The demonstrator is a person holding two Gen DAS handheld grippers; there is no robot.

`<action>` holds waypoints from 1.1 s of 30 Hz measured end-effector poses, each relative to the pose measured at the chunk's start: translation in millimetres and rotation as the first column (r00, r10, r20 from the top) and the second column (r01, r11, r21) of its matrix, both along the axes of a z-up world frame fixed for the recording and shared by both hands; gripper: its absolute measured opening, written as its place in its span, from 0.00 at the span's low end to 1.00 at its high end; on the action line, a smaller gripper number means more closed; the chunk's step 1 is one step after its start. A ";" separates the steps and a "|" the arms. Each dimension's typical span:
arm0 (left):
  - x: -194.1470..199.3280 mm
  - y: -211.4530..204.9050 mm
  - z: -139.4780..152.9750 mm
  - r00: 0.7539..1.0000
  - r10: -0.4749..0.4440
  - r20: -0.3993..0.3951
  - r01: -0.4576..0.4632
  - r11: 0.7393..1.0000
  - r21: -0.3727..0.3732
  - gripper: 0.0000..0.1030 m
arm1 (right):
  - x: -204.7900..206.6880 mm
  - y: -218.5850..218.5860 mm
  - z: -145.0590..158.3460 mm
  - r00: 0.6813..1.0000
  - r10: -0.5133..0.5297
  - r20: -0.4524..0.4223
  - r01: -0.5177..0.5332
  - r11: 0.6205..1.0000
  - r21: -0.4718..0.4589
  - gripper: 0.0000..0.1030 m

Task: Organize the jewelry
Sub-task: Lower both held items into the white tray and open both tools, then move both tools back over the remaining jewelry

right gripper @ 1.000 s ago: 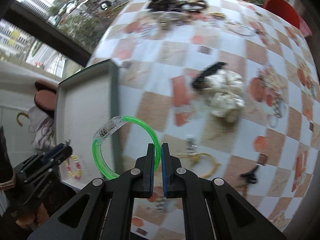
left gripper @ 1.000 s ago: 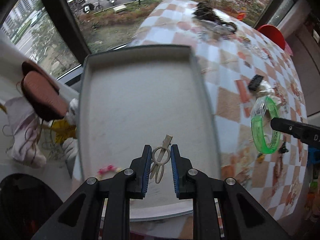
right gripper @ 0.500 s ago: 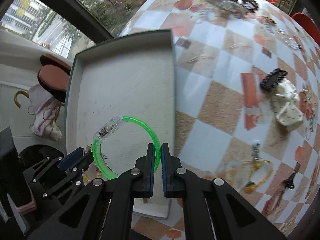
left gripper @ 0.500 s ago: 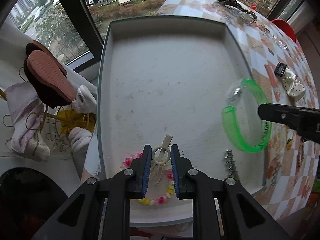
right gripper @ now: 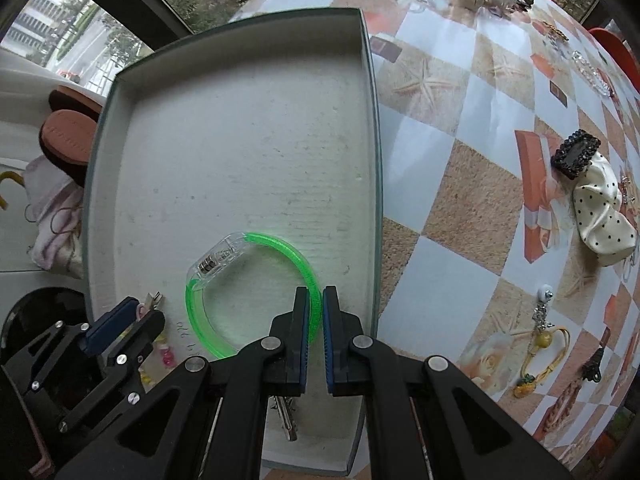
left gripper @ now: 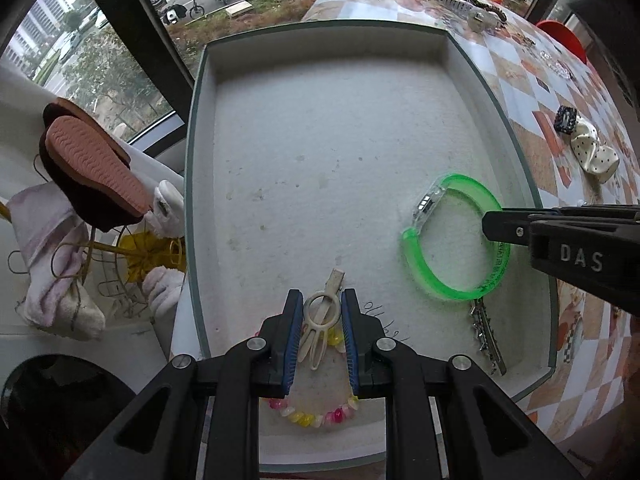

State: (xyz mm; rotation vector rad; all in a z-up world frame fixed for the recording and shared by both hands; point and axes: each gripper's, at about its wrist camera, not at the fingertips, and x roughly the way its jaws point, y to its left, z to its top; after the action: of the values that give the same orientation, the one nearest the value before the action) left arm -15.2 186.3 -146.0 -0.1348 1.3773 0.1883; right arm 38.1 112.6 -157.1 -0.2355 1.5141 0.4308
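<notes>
I have both tools low over the shallow tray [left gripper: 532, 196] that sits at the edge of the bench [right gripper: 460, 128]. My left tool [left gripper: 321, 312] is pinching a cream hair clip [left gripper: 320, 316] between its blue pads, and the clip's tip hangs just above the tray's white liner. My right tool [right gripper: 316, 312] is pressed almost together on the rim of a green bangle [right gripper: 256, 288], which hangs inside the tray near its right wall, over a silver barrette [left gripper: 486, 332] that lies on the liner. A beaded bracelet [left gripper: 312, 414] lies directly under my left tool. The risks I see are mostly about crowding. If I let go of the bangle here, I judge it may land on the barrette and rock or roll toward the wall instead of settling flat. I cannot tell whether its lower edge already touches the liner, so a release from height could make it bounce. The clip, if dropped where it is, would probably fall across the beaded bracelet and tangle the two. The two tools are near each other, so a sideways move by either could knock the other's load. More jewelry, among it a dotted bow [right gripper: 604, 220], waits out on the bench.
</notes>
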 end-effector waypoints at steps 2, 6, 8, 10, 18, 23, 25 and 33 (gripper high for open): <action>0.8 -0.6 -0.1 1.000 -0.006 -0.003 0.006 1.000 0.003 0.23 | -0.5 0.9 -2.1 1.000 -0.001 -0.001 0.001 1.000 0.001 0.07; 2.3 -2.1 -0.8 1.000 -0.014 -0.013 0.015 1.000 0.013 0.23 | 0.0 3.3 -2.3 1.000 0.010 0.002 -0.010 1.000 0.003 0.07; 3.2 -3.6 -0.4 1.000 -0.015 -0.017 0.015 1.000 0.018 0.23 | 0.3 2.8 -2.2 1.000 0.008 -0.008 -0.008 1.000 0.012 0.09; 4.3 -4.0 0.2 1.000 -0.013 -0.023 0.014 1.000 0.021 0.23 | 0.9 -2.5 2.2 1.000 -0.003 -0.019 0.004 1.000 0.026 0.20; 9.0 -6.2 4.9 1.000 -0.008 -0.015 0.008 0.999 0.036 0.54 | 9.2 -17.2 43.6 0.998 -0.059 0.027 0.055 0.991 0.123 0.39; 10.6 -8.5 16.6 1.000 -0.013 0.029 0.011 0.998 0.061 0.97 | 13.0 -43.7 62.7 0.992 -0.116 0.052 0.108 0.984 0.142 0.40; 12.7 -10.8 16.5 1.000 -0.021 0.021 0.019 0.998 0.064 0.97 | 13.1 -57.7 65.3 0.989 -0.136 0.052 0.128 0.983 0.134 0.41; 12.7 -15.0 19.3 0.999 -0.041 0.017 0.039 0.996 0.080 1.00 | 5.9 -124.3 62.6 0.966 -0.258 0.030 0.254 0.962 0.098 0.70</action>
State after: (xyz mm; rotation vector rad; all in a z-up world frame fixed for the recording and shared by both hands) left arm -2.5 171.3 -126.7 -0.0420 1.3513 0.2079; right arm 44.1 -11.7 -94.6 0.0264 1.4552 0.2867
